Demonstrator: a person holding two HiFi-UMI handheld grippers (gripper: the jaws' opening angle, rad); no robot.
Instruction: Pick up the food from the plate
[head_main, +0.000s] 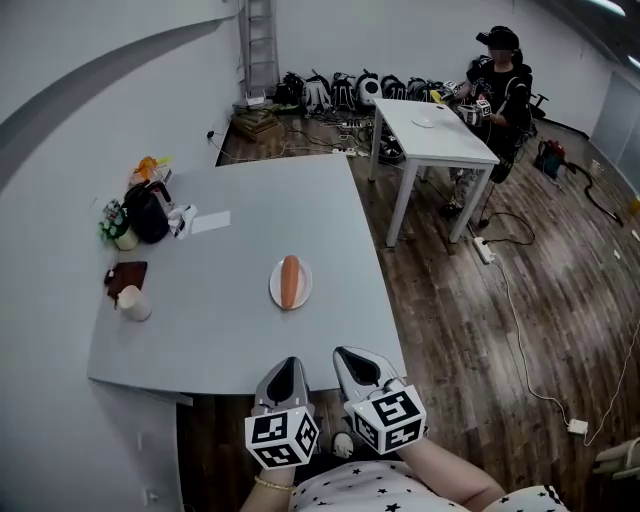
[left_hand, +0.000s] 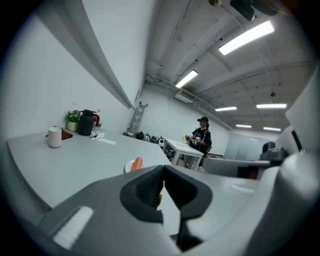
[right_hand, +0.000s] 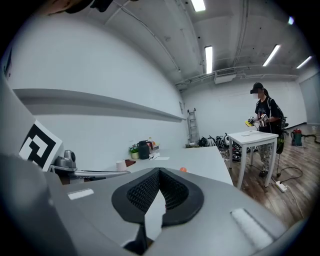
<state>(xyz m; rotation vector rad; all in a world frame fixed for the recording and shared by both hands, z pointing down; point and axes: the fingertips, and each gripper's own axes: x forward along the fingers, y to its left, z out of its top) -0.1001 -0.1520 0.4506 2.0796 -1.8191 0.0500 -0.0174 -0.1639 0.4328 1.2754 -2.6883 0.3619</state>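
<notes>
An orange sausage-shaped piece of food (head_main: 290, 281) lies on a small white plate (head_main: 275, 290) near the middle of the grey table (head_main: 220, 340). Both grippers hover side by side at the table's near edge, short of the plate. The left gripper (head_main: 288, 364) has its jaws shut with nothing between them, and so does the right gripper (head_main: 350, 354). In the left gripper view the food (left_hand: 137, 163) shows just beyond the closed left gripper (left_hand: 163, 171). In the right gripper view the food (right_hand: 183, 170) is a small orange spot past the closed right gripper (right_hand: 159, 173).
On the table's left side stand a black kettle (head_main: 148, 212), a white cup (head_main: 134, 303), a brown pad (head_main: 127, 275) and a paper slip (head_main: 210, 222). A person (head_main: 500, 80) stands at a white table (head_main: 432, 128) at the far right. Cables lie across the wooden floor (head_main: 520, 300).
</notes>
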